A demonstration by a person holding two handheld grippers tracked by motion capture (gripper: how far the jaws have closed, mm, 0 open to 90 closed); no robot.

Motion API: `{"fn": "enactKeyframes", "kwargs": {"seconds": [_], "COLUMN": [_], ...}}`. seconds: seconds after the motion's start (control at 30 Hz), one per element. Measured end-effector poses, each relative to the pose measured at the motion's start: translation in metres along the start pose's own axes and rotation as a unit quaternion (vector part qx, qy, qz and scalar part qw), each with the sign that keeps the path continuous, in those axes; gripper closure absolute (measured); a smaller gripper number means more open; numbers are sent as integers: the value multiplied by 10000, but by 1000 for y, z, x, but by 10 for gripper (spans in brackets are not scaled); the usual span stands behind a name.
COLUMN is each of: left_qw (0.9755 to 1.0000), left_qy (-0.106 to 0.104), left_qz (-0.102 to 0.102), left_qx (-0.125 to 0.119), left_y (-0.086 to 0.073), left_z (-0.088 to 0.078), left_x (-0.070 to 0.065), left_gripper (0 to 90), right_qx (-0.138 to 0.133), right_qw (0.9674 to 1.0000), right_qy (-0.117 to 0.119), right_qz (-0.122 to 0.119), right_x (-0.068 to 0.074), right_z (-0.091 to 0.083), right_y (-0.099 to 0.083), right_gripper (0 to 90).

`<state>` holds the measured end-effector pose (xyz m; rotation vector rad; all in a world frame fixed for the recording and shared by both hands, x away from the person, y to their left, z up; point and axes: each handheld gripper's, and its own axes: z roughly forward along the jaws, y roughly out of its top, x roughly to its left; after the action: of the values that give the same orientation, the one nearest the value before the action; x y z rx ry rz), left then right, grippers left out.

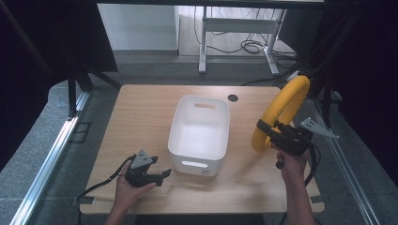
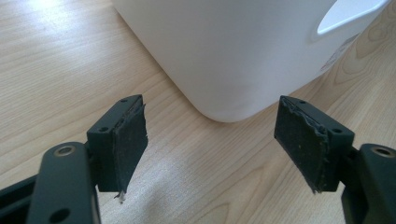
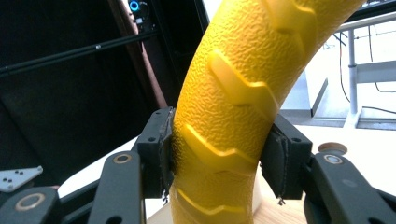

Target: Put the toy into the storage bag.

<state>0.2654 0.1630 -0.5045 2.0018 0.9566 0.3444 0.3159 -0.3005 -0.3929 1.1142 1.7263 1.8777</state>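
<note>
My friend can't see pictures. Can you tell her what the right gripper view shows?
The right hand-held gripper is clamped on a bumpy yellow ring with raised arrow-like ridges, one black pad pressing each side. Behind it are dark curtains, and a strip of wooden table at right.

Surface finishes. The yellow ring [image 3: 233, 93] clamped in my right gripper [image 3: 219, 154] looks like moulded plastic or rubber with a fine pebbled grain and raised, smoother chevron ribs, slightly satin. The pads [image 2: 130, 144] of my left gripper [image 2: 210, 144] are matt black rubber, rough and frayed at the edges, on smooth black plastic jaw bodies with small metal rivets. The white bin [image 2: 233, 51] is smooth, semi-gloss plastic. The table [image 2: 60, 70] is pale wood-grain, smooth with a soft sheen. The grey plate [image 1: 317, 127] on my right gripper looks like matt metal.
</note>
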Motion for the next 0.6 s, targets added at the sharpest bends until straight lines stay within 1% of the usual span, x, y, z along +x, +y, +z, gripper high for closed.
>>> {"fn": "enactKeyframes", "kwargs": {"seconds": [0.03,0.07,0.13,0.17,0.2,0.23,0.27,0.3,0.37,0.4,0.47,0.5,0.53,0.6], "left_qw": [10000,10000,10000,10000,10000,10000,10000,10000,10000,10000,10000,10000,10000,10000], "left_qy": [-3,-3,-5,-4,3,3,5,5,-2,-2,-9,-9,-8,-77], "left_qz": [-6,-5,-5,-2,6,6,10,14,16,16,10,10,12,-24], "left_qx": [2,5,6,9,11,11,7,4,8,8,-1,-1,-3,-41], "left_y": [0,0,0,0,0,0,0,0,0,0,0,0,0,0], "left_z": [0,0,0,0,0,0,0,0,0,0,0,0,-1,-1], "left_x": [0,0,0,0,0,0,0,0,0,0,0,0,0,0], "left_gripper": [255,255,255,255,255,255,255,255,255,255,255,255,254,255], "right_qx": [-60,-60,-148,-213,-310,-310,-387,-387,-485,-485,-588,-588,-618,-646], "right_qw": [10000,10000,9999,9997,9992,9992,9986,9986,9975,9975,9965,9965,9962,9958], "right_qy": [-26,-26,-80,-127,-228,-228,-314,-314,-457,-457,-531,-531,-543,-560], "right_qz": [6,6,-22,-53,-106,-106,-171,-171,-226,-226,-268,-268,-300,-328], "right_x": [4,4,8,10,16,16,21,21,30,30,37,37,41,44], "right_z": [4,4,7,10,13,13,16,16,20,20,23,23,24,26], "right_y": [-2,-2,-5,-6,-7,-7,-7,-7,-9,-9,-11,-11,-12,-13], "right_gripper": [491,491,490,491,491,491,490,490,490,490,489,489,489,489]}}
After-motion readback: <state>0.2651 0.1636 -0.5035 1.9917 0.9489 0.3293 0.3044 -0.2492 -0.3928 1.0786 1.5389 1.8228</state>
